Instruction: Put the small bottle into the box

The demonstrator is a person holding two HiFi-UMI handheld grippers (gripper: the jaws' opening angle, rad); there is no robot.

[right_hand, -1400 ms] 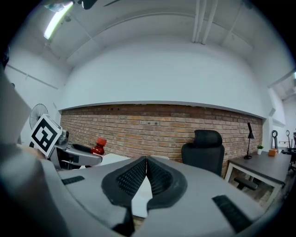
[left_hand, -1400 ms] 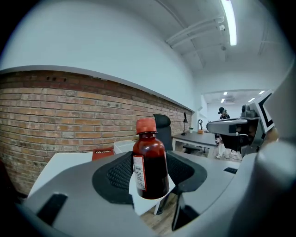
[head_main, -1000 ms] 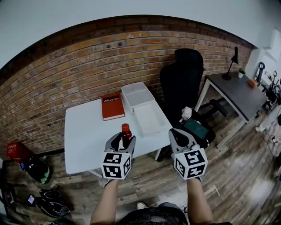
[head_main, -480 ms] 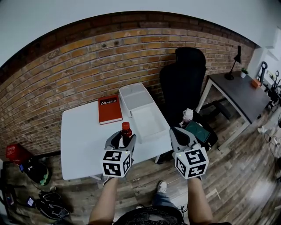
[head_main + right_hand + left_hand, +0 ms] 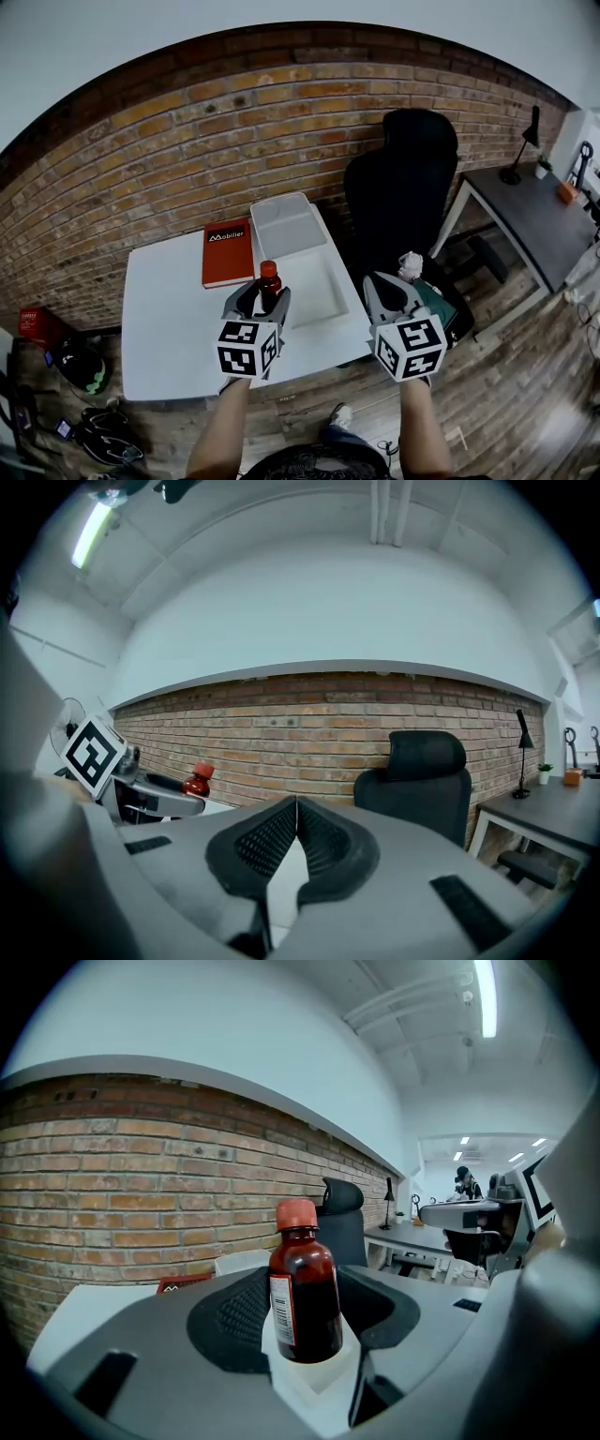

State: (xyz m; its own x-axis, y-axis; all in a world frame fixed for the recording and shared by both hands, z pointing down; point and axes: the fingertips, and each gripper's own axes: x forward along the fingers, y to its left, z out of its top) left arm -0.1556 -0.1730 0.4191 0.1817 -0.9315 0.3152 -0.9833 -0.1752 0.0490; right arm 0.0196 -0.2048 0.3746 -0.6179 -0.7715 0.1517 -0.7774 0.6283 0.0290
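The small dark-red bottle, with a red screw cap and a white side label, stands upright. Its lower body is clamped between the jaws of the left gripper. The open, rectangular translucent-white plastic box rests flat on the white worktop. In the head view the bottle appears just beside the box's near left corner, outside its walls.

The bottle looks glossy (its cap matt), the box smooth translucent plastic.
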